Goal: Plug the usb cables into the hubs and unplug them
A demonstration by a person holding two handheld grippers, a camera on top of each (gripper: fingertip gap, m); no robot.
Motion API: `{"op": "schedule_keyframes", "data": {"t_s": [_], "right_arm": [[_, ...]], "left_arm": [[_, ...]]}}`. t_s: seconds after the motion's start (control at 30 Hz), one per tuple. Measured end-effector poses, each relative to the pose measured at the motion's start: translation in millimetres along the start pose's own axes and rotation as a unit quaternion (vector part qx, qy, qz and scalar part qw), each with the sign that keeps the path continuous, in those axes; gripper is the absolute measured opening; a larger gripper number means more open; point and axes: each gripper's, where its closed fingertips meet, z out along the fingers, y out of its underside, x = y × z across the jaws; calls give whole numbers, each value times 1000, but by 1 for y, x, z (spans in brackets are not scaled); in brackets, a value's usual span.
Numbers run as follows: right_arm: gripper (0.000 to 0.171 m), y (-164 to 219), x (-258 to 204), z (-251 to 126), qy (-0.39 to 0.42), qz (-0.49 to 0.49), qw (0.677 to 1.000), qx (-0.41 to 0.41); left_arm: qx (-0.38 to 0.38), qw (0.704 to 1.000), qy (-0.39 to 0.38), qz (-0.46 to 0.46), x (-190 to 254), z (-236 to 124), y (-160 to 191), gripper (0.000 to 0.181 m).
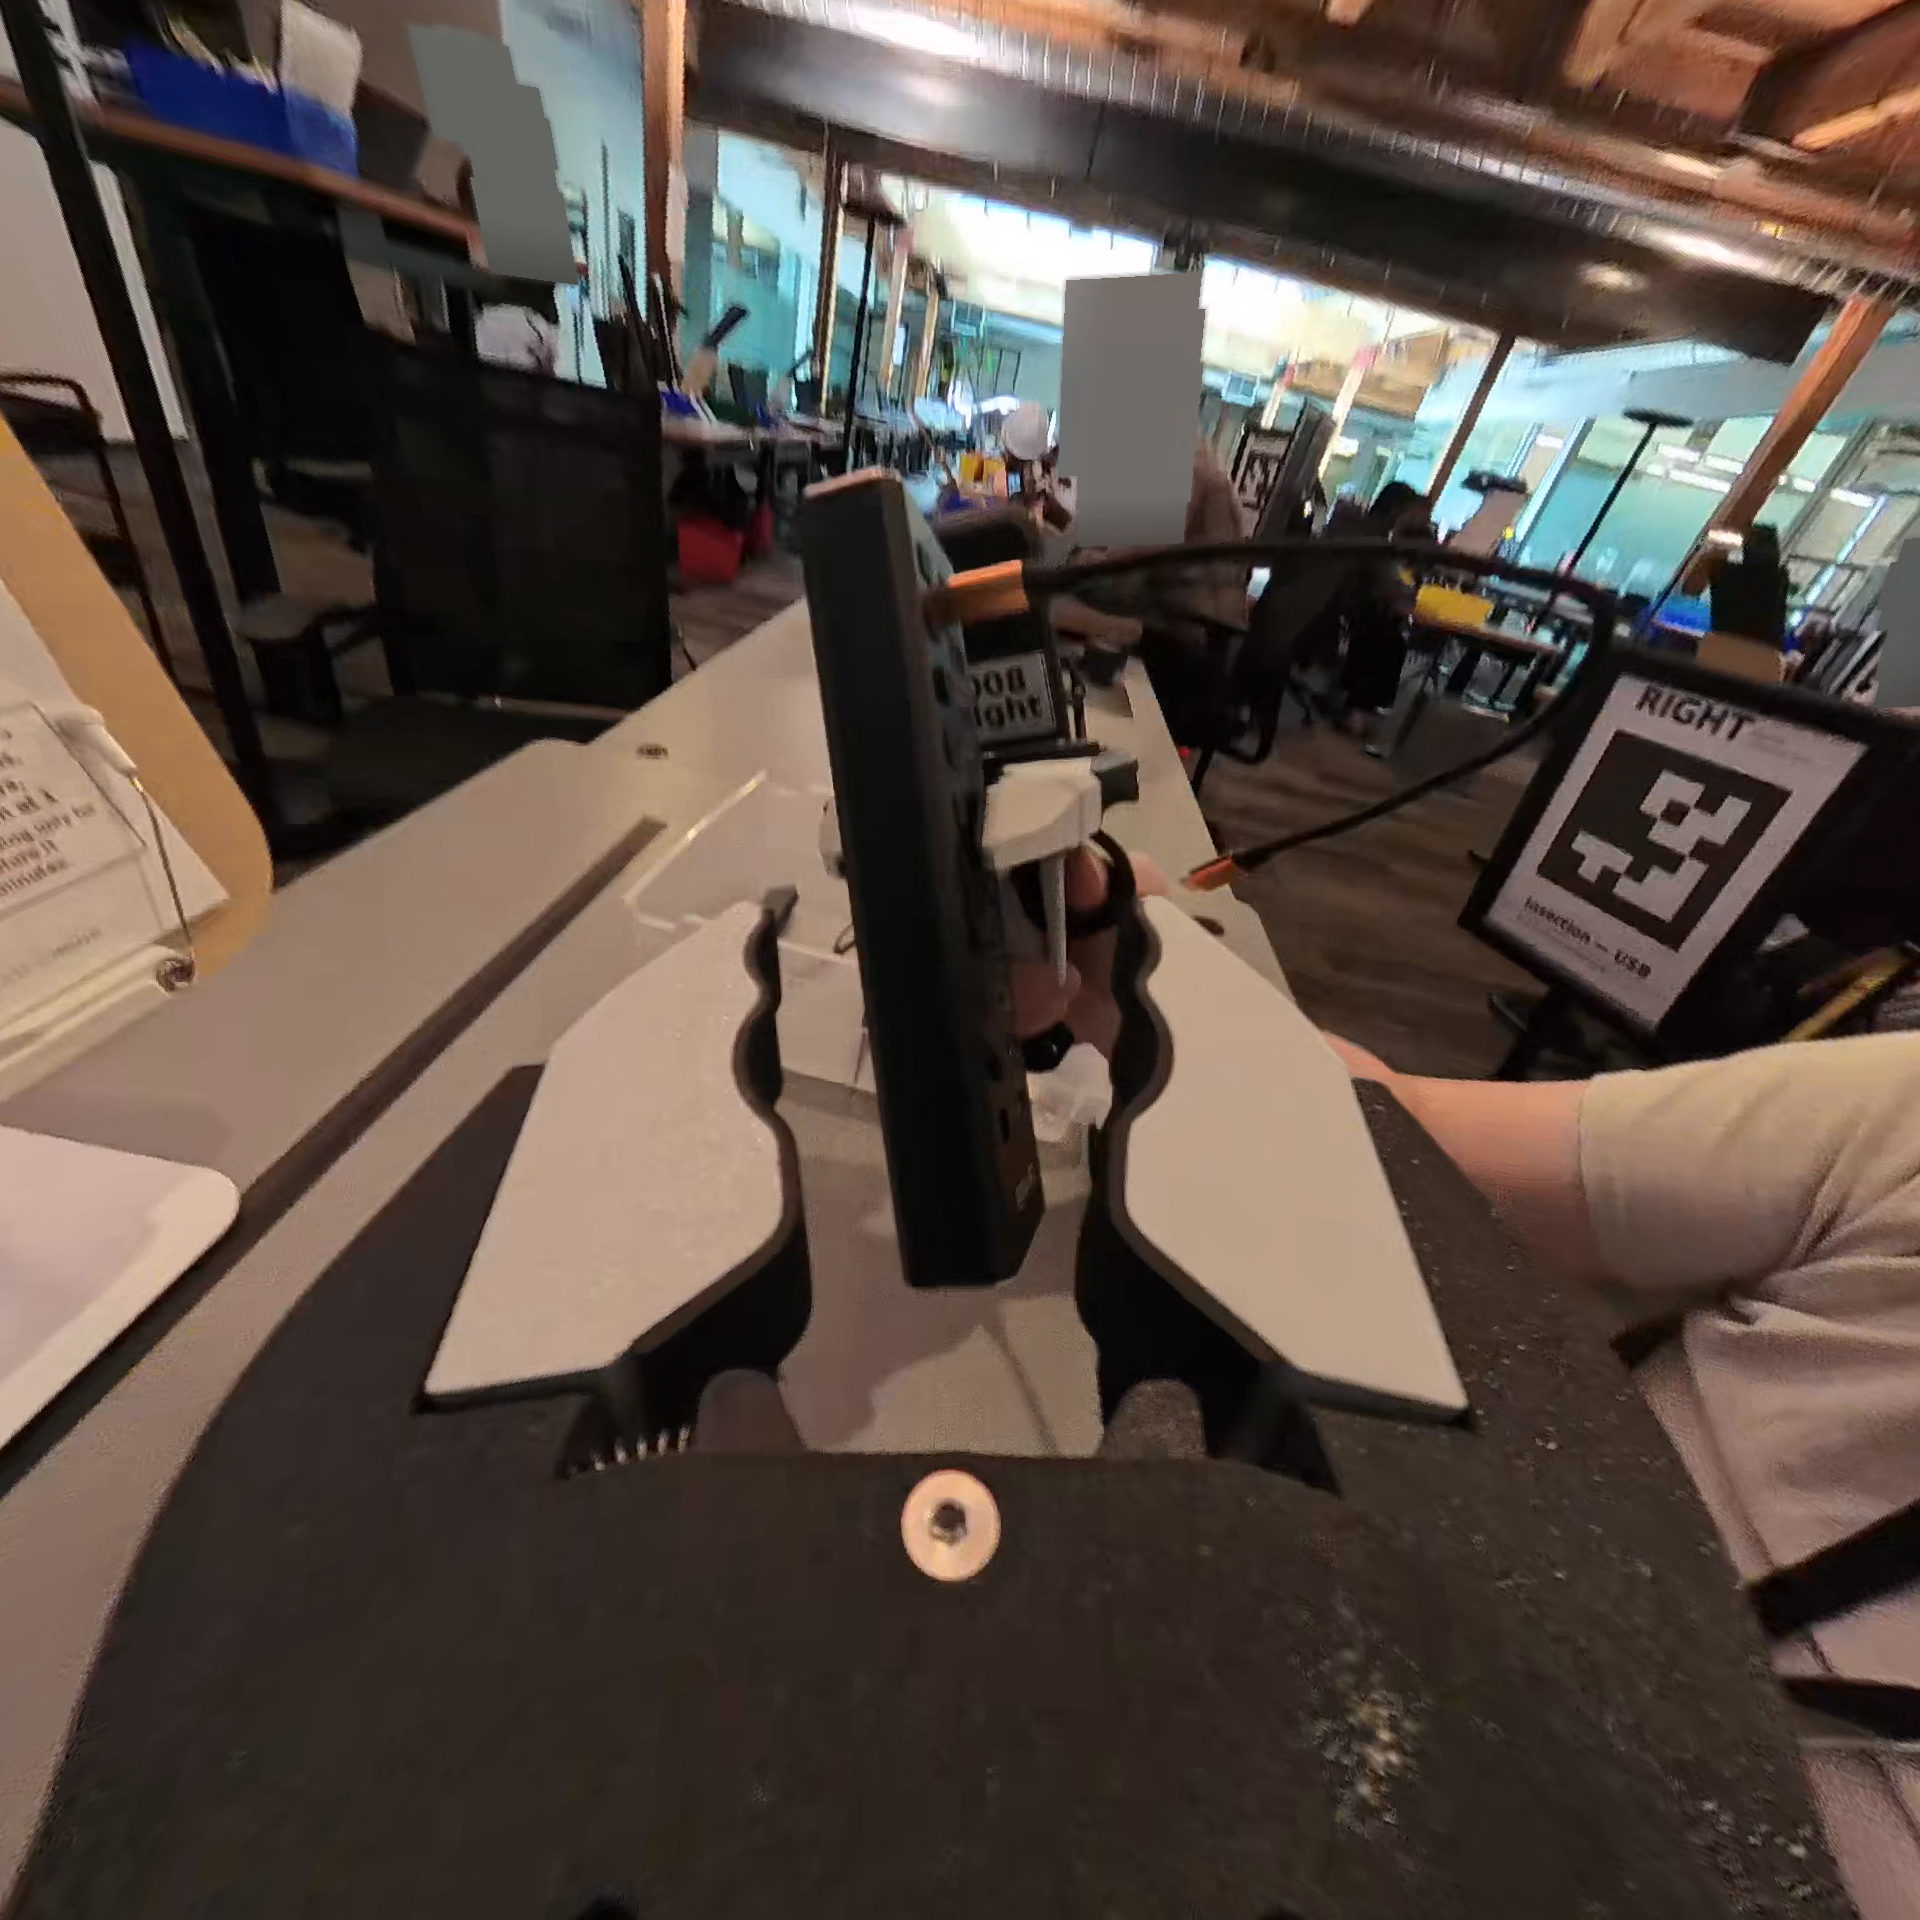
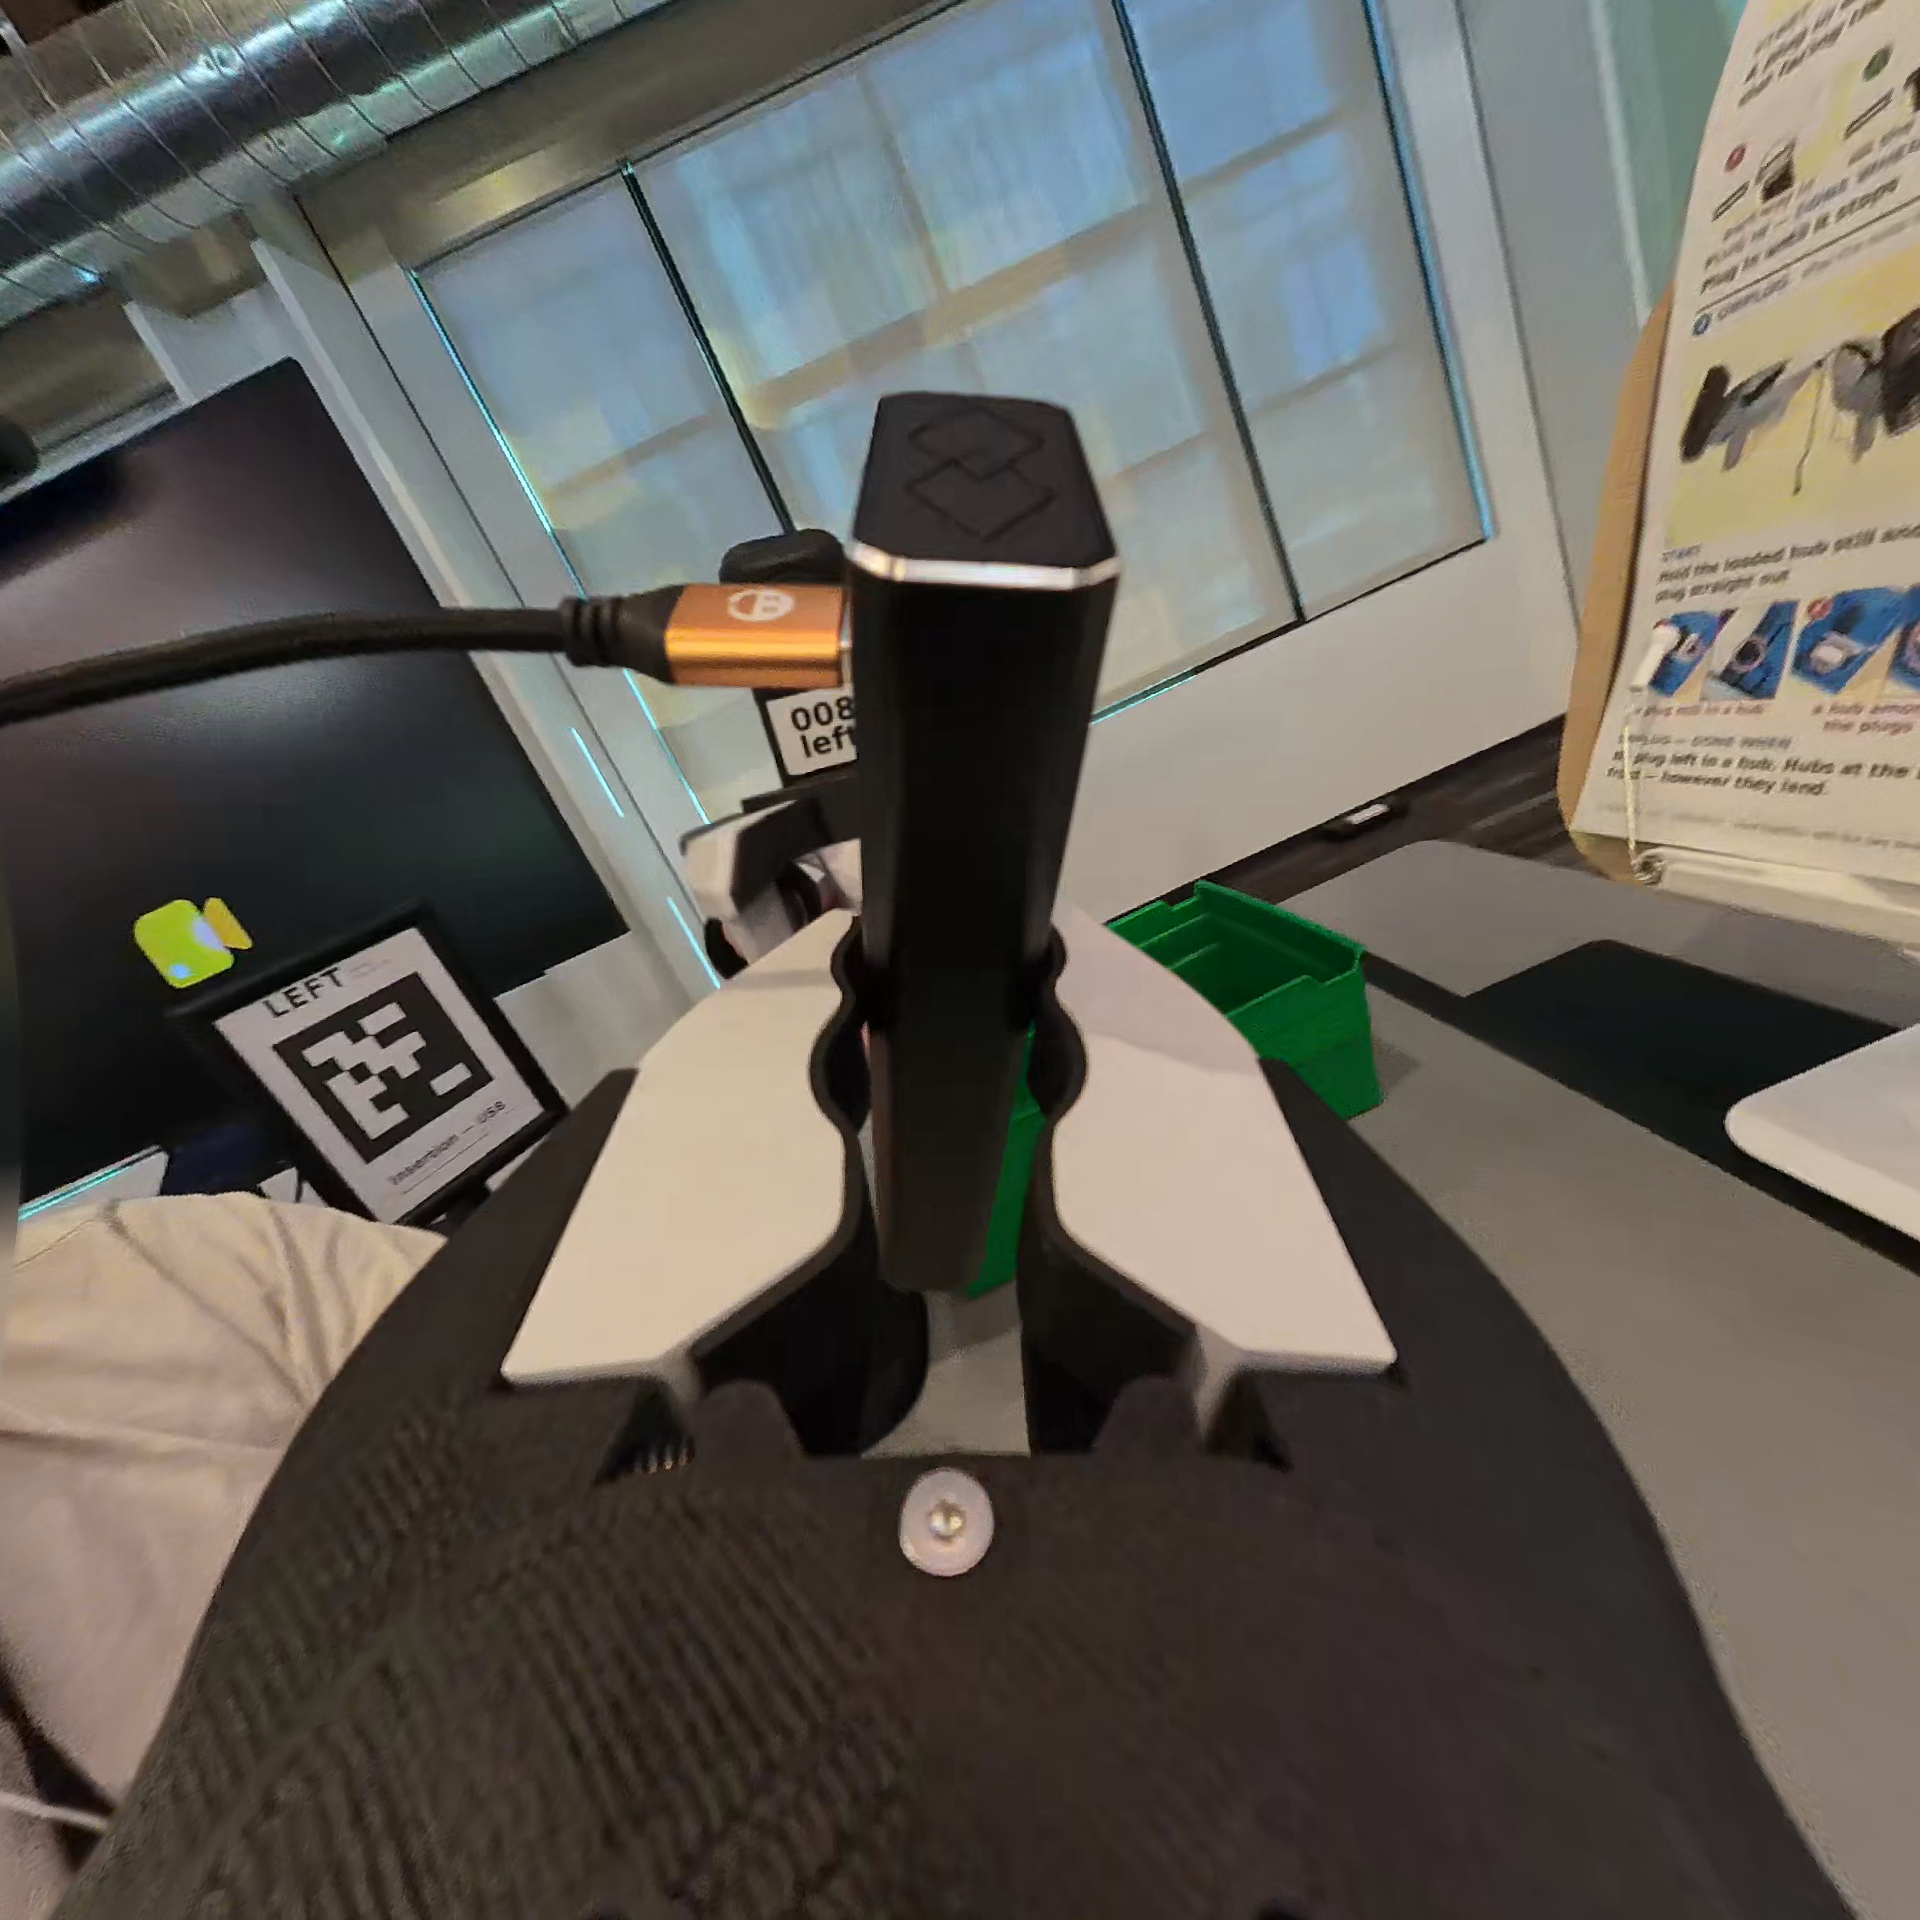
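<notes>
A black USB hub (image 2: 977,831) stands upright. My right gripper (image 2: 951,966) is shut on its lower half. An orange plug (image 2: 753,634) on a black braided cable (image 2: 312,644) sits in a port on the hub's left side, near the top. In the left wrist view the same hub (image 1: 914,935) stands between the fingers of my left gripper (image 1: 956,935), which is open with a gap on each side. The plug (image 1: 987,597) sticks out to the right. The cable (image 1: 1507,613) loops down to a free orange plug (image 1: 1210,876). The right gripper (image 1: 1039,810) shows behind the hub.
A green bin (image 2: 1278,997) stands on the grey table (image 2: 1558,1195) behind the hub. A white tray (image 2: 1849,1132) lies at the right. Marker boards (image 1: 1662,831) (image 2: 384,1070) and an instruction sheet (image 2: 1787,468) stand around. A person's arm (image 1: 1558,1164) is at the right. Left tips to right tips: about 4 cm.
</notes>
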Motion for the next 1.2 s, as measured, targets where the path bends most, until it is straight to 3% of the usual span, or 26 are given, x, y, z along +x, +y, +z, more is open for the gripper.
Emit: {"op": "schedule_keyframes", "data": {"t_s": [0.13,0.23,0.3,0.33,0.43,0.5,0.53,0.7,0.8,0.9,1.03,1.2], "right_arm": [[29,6,-6,-1,-7,-44,998,-41],[29,13,-14,3,-6,-71,995,-69],[28,16,-19,6,-15,-70,994,-77],[28,17,-20,7,-18,-68,994,-80],[28,9,-22,2,-22,-73,995,-62],[45,-8,-27,-6,-28,-76,996,-25],[35,-14,-24,-12,-16,-79,997,-16],[31,-6,-27,-18,-22,-91,994,-60],[31,12,-30,-9,-18,-110,987,-116],[30,20,-35,-4,-18,-129,981,-143],[31,23,-41,-5,-28,-131,979,-155],[38,21,-38,-4,11,-171,973,-157]], "left_arm": [[-25,999,27,-22,2,16,14,61],[-92,994,45,-28,6,29,38,66],[-131,990,56,-15,11,35,53,46],[-134,988,79,-10,18,38,55,32],[-122,990,71,-11,18,46,53,30],[-113,992,59,4,16,50,52,31],[-104,993,60,6,17,52,50,30],[-130,989,72,14,21,57,61,30],[-112,989,97,3,31,64,58,43],[-128,983,127,-13,37,63,64,35],[-140,981,136,11,42,67,70,36],[-118,988,75,68,32,77,66,30]]}}
